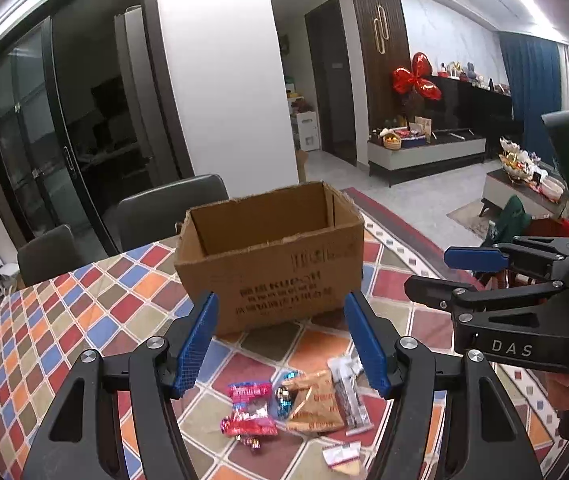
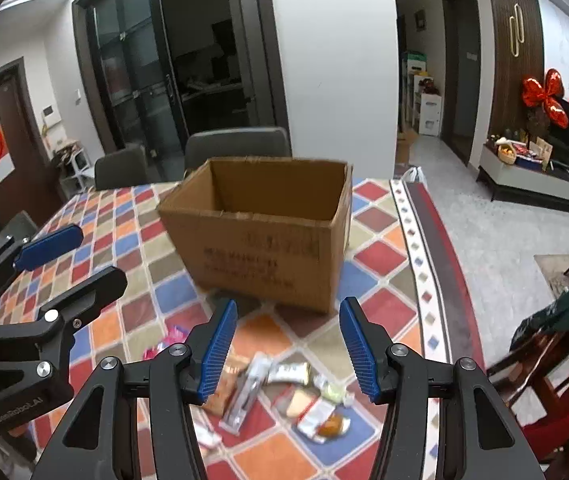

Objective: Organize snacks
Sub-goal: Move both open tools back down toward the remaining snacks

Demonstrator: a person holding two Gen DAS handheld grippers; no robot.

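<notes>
An open, empty-looking cardboard box stands on the patterned tablecloth; it also shows in the right wrist view. Small snack packets lie in front of it: pink ones, a tan one, a clear-and-black one. In the right wrist view several packets lie between the fingers. My left gripper is open and empty above the snacks. My right gripper is open and empty; it shows at the right of the left wrist view.
Two grey chairs stand behind the table. The table's right edge drops to a tiled floor. A red chair with green cloth stands at the right. A dark sideboard and a low table stand beyond.
</notes>
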